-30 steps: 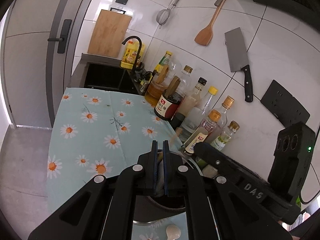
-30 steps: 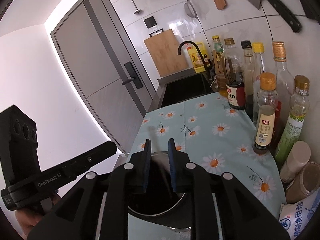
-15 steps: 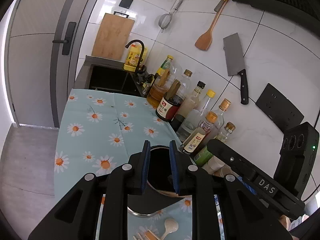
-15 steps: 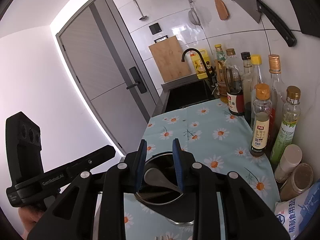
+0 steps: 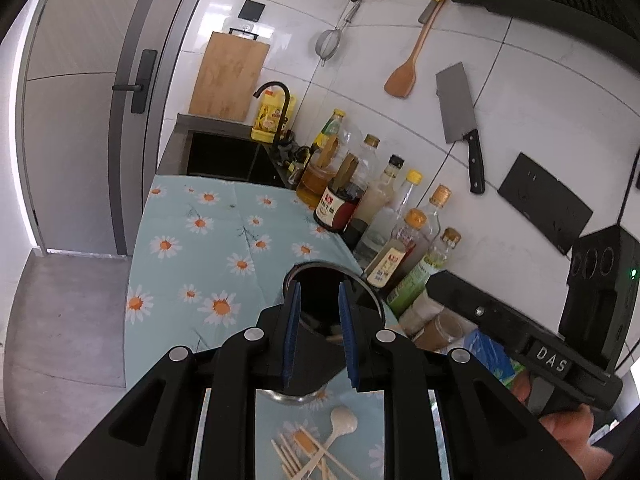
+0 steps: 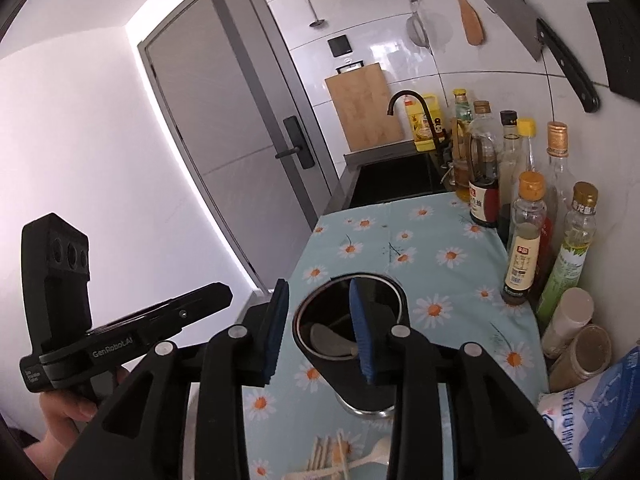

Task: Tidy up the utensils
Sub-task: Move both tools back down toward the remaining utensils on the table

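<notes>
A black cylindrical utensil holder (image 5: 320, 312) (image 6: 348, 328) stands on the daisy-print cloth with a grey spoon (image 6: 330, 338) inside it. My left gripper (image 5: 318, 332) is open and empty, held above the holder. My right gripper (image 6: 320, 332) is open and empty, its right finger over the holder's mouth. Loose wooden chopsticks (image 5: 304, 460) and a pale spoon (image 5: 340, 426) lie on the cloth below the left gripper. They also show in the right wrist view as chopsticks (image 6: 328, 458) and a spoon (image 6: 372, 460).
A row of sauce and oil bottles (image 5: 384, 232) (image 6: 524, 232) lines the tiled wall. Jars (image 6: 568, 320) and a blue bag (image 6: 588, 408) sit at the right. A black sink (image 5: 224, 158) with faucet lies beyond the cloth. A cleaver (image 5: 460, 116) and wooden spatula (image 5: 404, 72) hang on the wall.
Both grippers opened and rose back from the holder. The utensils they held are now inside the holder. The loose chopsticks and spoon came into view below.
</notes>
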{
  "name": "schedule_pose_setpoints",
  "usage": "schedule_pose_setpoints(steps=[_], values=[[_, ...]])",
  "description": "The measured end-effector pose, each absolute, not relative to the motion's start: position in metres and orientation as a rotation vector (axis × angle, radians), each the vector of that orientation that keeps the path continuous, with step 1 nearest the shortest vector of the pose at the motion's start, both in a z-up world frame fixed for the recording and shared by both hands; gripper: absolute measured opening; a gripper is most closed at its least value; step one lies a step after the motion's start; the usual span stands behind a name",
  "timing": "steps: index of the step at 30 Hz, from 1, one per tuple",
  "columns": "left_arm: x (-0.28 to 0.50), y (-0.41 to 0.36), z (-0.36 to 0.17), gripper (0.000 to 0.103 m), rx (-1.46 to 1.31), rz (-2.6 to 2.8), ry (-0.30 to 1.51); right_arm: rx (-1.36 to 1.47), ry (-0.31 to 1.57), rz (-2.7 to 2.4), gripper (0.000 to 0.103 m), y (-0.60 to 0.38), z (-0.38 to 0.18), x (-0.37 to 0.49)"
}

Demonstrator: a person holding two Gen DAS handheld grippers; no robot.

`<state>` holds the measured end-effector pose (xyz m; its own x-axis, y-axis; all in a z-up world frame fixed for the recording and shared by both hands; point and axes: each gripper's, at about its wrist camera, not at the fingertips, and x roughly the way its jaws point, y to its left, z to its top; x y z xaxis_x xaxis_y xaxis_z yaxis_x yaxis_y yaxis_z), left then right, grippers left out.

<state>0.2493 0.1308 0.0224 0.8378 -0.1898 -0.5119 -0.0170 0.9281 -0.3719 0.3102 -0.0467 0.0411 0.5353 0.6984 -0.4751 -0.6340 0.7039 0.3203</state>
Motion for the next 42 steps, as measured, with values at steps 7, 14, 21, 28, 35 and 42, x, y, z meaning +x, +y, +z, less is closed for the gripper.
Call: schedule_pose_setpoints(steps=[7,14,21,28,35,42], values=[[0.231,0.124,0.005,0.019,-0.362,-0.102,0.619,0.063,0.675,0.838,0.033,-0.052,0.032,0.292],[0.217,0.117,-0.012,0.019,-0.338,-0.113,0.672,-0.026,0.737,0.856,0.035,-0.053,0.016,0.275],[0.205,0.112,-0.029,0.031,-0.331,-0.127,0.734,-0.114,0.810,0.906,0.042,-0.047,-0.002,0.267],[0.187,0.111,-0.050,0.031,-0.324,-0.122,0.778,-0.232,0.906,0.913,0.042,-0.041,-0.036,0.261],[0.167,0.119,-0.076,0.031,-0.367,-0.103,0.815,-0.300,1.047,0.915,0.042,-0.039,-0.082,0.267],[0.152,0.123,-0.102,0.031,-0.406,-0.103,0.868,-0.401,1.179,0.929,0.041,-0.029,-0.117,0.270]])
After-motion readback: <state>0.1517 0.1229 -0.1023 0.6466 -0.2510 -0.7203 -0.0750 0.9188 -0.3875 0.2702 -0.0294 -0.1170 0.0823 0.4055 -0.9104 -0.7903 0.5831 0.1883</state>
